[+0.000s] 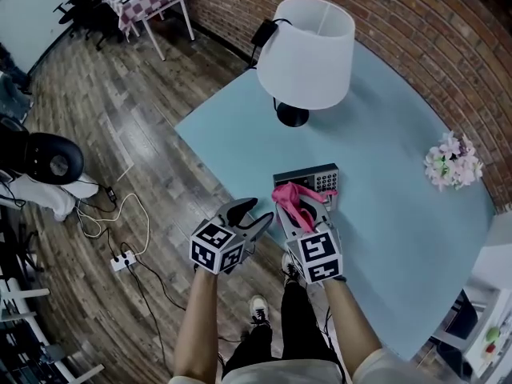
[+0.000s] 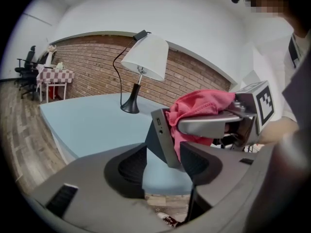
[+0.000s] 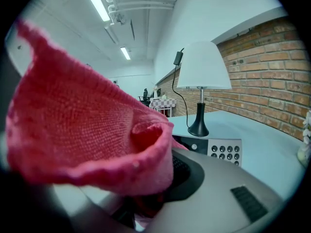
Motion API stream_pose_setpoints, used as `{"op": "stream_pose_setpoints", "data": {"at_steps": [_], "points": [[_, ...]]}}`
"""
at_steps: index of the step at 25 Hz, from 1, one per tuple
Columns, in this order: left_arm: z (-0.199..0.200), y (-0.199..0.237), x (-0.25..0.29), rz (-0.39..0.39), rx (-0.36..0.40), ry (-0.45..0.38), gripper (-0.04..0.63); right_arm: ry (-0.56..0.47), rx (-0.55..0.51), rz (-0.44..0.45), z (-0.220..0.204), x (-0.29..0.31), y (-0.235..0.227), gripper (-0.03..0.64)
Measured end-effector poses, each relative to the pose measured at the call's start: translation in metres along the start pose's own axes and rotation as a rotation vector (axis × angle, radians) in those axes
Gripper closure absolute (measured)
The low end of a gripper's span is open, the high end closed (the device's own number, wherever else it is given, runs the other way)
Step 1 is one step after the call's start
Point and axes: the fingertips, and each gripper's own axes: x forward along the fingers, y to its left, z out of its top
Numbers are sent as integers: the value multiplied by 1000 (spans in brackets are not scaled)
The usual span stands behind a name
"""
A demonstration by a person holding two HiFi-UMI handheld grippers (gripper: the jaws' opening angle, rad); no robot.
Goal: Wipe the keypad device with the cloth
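Head view first: the keypad device (image 1: 308, 178) lies flat on the light blue tabletop (image 1: 384, 134), in front of the white lamp (image 1: 306, 50), with a bunch of flowers (image 1: 452, 160) well off to the right. The right claw (image 1: 306, 210) comes in at the device's near edge with the pink cloth (image 1: 292, 198) bunched in its grip. The cloth hangs over that near edge. The left claw (image 1: 246, 216) sits just beside the device's left end, jaws spread.

Over to the left gripper view: the jaws stand wide apart. The device's grey end (image 2: 163, 135), with a small port on it, shows in the gap between them. Neither pad looks pressed on it, so nothing is held here. The cloth hangs down against the device's far side.

Now the right gripper view: the jaws are clamped on the cloth (image 3: 82, 125), which balloons across most of the picture. Beyond it the keypad's buttons (image 3: 221, 152) sit uncovered.

My read on progress: the cloth is fetched and brought to the device, so the set-up is done. The button face looks like it has yet to be covered, so most of the wiping is probably ahead. The left claw seems placed to steady the device.
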Motion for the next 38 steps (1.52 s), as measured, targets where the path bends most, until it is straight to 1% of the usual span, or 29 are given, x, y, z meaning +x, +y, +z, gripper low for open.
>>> {"op": "stream_pose_setpoints", "data": {"at_steps": [7, 10, 12, 14, 17, 22, 26, 32, 38], "points": [[-2, -4, 11, -12, 5, 12, 345, -6, 18, -22, -2, -5, -16, 485], [-3, -4, 14, -2, 6, 15, 345, -7, 24, -33, -4, -8, -23, 485], [-3, 0, 13, 21, 8, 18, 345, -9, 27, -43, -5, -9, -27, 485], [-2, 6, 11, 61, 2, 11, 347, -10, 25, -52, -6, -11, -32, 485], [1, 13, 7, 113, -4, -5, 364, -10, 22, -64, -8, -13, -39, 485], [7, 10, 5, 129, 31, -21, 368, -11, 21, -89, -11, -19, -55, 485], [11, 7, 0, 142, 21, -38, 411, -6, 11, -112, -15, -24, -65, 485], [14, 1, -1, 162, -4, -38, 427, 6, 39, -178, -24, -35, -90, 485], [17, -5, -7, 165, 7, -37, 457, 3, 56, -236, -29, -42, -110, 485]]}}
